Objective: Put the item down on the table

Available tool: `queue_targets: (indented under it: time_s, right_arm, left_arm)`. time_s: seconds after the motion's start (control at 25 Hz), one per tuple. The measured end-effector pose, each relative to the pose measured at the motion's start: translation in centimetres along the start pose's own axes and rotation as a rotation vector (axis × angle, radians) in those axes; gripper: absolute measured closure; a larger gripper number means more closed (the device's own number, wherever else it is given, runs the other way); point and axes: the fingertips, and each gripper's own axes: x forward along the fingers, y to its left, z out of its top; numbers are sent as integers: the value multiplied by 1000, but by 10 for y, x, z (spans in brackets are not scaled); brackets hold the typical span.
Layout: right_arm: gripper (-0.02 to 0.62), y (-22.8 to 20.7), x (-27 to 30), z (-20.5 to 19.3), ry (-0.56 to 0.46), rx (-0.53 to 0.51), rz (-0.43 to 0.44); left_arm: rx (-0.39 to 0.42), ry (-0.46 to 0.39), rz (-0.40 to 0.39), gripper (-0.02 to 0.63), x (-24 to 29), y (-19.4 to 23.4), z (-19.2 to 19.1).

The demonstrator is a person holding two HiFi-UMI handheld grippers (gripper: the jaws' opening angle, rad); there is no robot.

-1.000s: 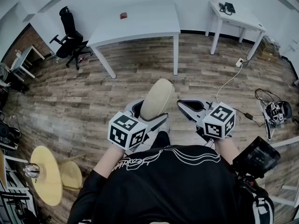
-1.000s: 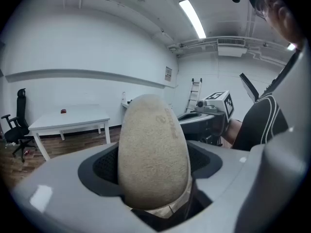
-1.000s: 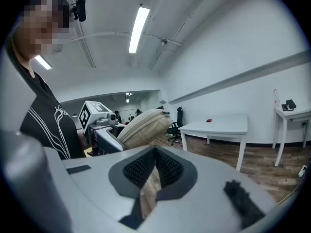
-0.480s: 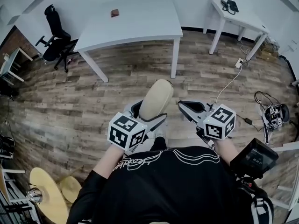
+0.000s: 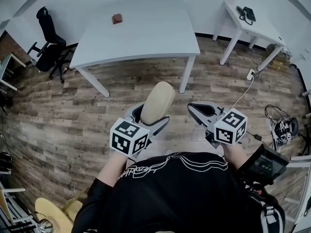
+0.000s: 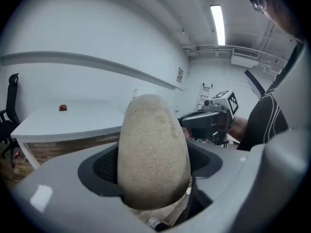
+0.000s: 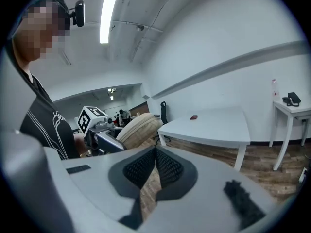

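Between the jaws of your left gripper (image 6: pixel 154 188) the beige oval item (image 6: pixel 153 144) juts forward, pinched at its near end, with the white table (image 5: pixel 150 33) well ahead. I judge it light, rough-faced and slightly soft, so that low, gentle hold suits it; your right gripper (image 7: pixel 154 171) alongside is closed on nothing

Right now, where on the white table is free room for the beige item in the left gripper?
Almost all of the white table is bare: its middle, right half and near edge suit the beige item. The only occupied spot is near the far left corner, where a small red object lies.
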Motion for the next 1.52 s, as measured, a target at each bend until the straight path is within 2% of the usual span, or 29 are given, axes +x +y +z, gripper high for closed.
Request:
queue_targets:
  time_s: [0.24, 0.56, 0.88, 1.12, 1.24, 1.52]
  right_arm:
    - [586, -24, 22, 15, -6, 2, 3]
    - [586, -65, 53, 17, -10, 30, 27]
    - [586, -173, 124, 36, 2, 74, 51]
    - [586, -266, 190, 78, 0, 62, 69]
    - [586, -309, 217, 100, 4, 59, 80]
    - [586, -356, 249, 126, 11, 53, 103]
  left_arm:
    - [39, -1, -4, 210, 18, 32, 23]
    - [-4, 35, 43, 210, 53, 81, 28]
    - [-16, 92, 71, 210, 132, 170, 52]
    - [12, 118, 107, 210, 192, 256, 86]
    - [-13, 118, 116, 210, 222, 290, 108]
    - [8, 138, 133, 210, 256, 327, 138]
